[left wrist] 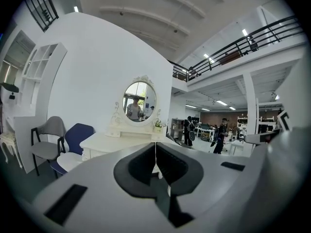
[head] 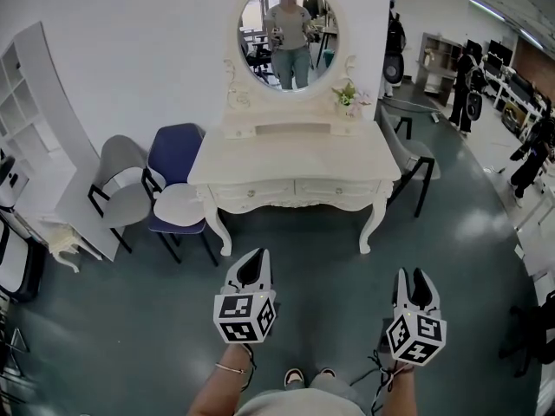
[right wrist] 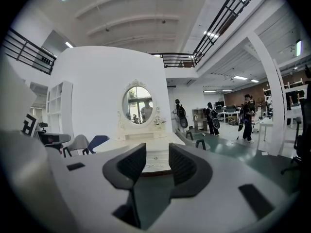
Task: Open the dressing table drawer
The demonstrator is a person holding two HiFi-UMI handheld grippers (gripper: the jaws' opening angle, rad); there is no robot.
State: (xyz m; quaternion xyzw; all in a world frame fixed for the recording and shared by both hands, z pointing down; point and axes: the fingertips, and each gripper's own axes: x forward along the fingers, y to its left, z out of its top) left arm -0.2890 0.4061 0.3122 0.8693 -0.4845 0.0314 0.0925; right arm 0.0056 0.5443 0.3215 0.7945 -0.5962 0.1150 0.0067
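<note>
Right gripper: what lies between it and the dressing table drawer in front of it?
Only bare floor lies between the right gripper and the drawer; the head view shows this.

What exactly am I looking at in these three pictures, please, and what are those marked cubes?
There is no robot here: a person holds a two-jaw gripper in each hand, and the marked cubes are parts of those grippers. The head view comes from a camera on the person's head, looking down at the left gripper and right gripper. The other two pictures come from cameras riding on each gripper, looking along its jaws. Ahead stands a white dressing table with an oval mirror; a small plant stands beside the mirror, and the two drawers look shut. The left gripper's jaws are together, the right's apart; neither holds anything.
</note>
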